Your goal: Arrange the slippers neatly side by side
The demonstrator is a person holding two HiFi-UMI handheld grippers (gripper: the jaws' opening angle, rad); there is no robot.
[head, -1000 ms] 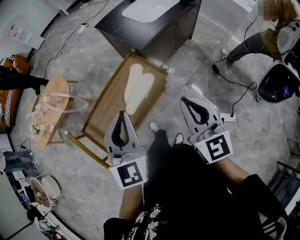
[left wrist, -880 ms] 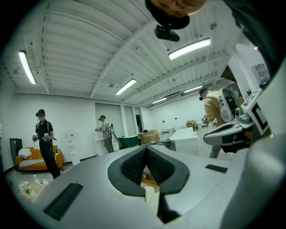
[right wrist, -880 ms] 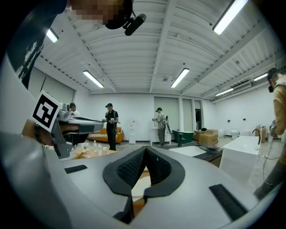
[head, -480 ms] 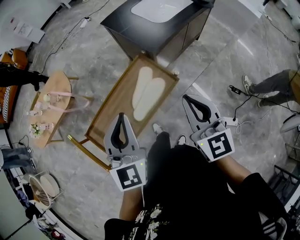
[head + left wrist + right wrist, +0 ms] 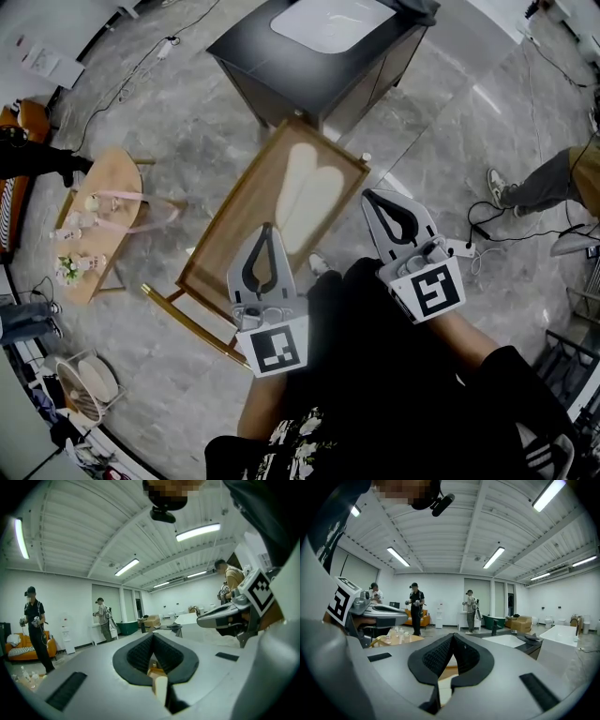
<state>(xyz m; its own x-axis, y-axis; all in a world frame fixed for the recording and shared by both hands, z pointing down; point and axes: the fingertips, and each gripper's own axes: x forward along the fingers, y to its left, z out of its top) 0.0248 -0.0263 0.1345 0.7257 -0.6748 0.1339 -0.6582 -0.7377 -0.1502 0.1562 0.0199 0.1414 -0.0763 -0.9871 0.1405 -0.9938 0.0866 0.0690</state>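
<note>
A small round table bearing bottles stands left, apart from the wooden worktop. The pale slippers lie side by side, touching, at the worktop's far end. The left gripper hangs over the near part, fingers pressed together, empty. A dark cabinet crowds the far corner. The right gripper is just off the right edge, likewise closed and empty. A power strip lies on the floor.

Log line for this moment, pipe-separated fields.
slippers: side by side on wooden table | left gripper: shut, empty | right gripper: shut, empty
</note>
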